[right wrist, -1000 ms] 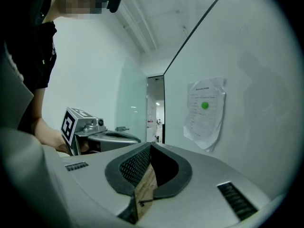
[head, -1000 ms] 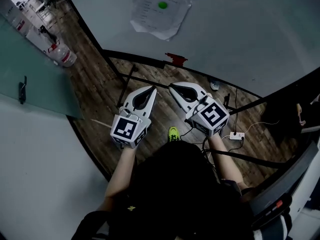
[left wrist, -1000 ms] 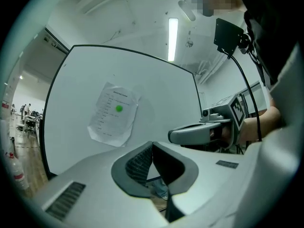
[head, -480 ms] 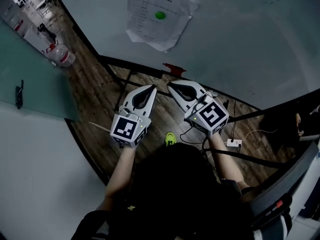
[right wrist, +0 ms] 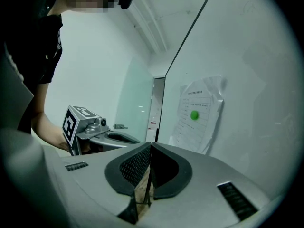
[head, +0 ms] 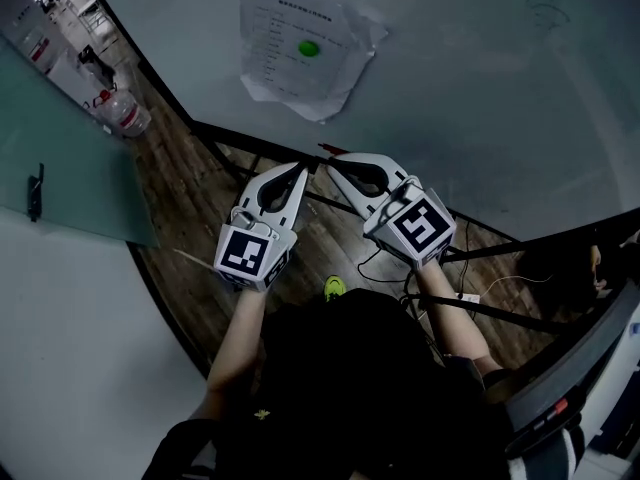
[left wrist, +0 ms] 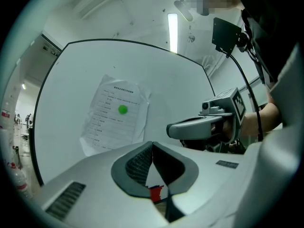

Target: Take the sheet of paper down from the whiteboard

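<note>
So: approach phase, sheet of paper (head: pixel 300 53) up on whiteboard (head: pixel 480 88), under green dot (head: pixel 308 48), prob. a magnet.
Left gripper (head: pixel 298 170) & right gripper (head: pixel 336 161): jaws together, empty. Open one, pinch a free paper edge, pull dot off w/ other.

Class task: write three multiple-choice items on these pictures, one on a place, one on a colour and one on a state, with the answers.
1. Where is the paper?
A. on the whiteboard
B. on the floor
C. on a chair

2. What colour is the dot on the paper?
A. red
B. green
C. yellow

3. How do the left tool's jaws stand?
A. wide open
B. shut on the paper
C. shut, empty

Answers:
1 A: the sheet hangs flat on the board in all three views.
2 B: the round dot at its middle is bright green.
3 C: the left gripper view shows the jaws together with nothing between them, and the paper is apart, on the board.
</note>
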{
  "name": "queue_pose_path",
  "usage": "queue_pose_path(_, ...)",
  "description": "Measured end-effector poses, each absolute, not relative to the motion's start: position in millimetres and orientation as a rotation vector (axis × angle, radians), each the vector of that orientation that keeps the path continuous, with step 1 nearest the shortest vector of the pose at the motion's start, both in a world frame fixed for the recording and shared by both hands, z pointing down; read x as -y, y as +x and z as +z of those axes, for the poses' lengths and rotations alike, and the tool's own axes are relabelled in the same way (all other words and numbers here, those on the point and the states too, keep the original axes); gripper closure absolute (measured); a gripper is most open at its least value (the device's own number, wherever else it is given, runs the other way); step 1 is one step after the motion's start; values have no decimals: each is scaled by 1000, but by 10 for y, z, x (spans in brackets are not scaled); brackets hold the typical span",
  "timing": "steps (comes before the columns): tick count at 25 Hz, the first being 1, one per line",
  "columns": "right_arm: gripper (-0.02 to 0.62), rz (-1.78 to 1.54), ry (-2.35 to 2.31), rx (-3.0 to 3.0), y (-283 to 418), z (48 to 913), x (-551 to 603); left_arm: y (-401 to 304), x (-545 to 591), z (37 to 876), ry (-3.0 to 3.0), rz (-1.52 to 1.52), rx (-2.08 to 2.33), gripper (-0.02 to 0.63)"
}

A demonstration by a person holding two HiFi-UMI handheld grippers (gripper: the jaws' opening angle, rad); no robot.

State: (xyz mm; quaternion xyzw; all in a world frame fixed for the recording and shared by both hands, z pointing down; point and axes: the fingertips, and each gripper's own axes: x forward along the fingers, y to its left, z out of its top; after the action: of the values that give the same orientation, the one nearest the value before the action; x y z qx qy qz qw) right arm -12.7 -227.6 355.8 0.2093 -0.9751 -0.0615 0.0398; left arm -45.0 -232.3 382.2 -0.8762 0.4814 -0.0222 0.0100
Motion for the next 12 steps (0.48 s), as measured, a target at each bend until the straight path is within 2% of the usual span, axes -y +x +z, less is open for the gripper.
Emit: queue_pose_path(12, 591, -248, 624, 3013, -116, 3345, 2528, -289, 2631, 3601, -2661, -86, -1473, 583)
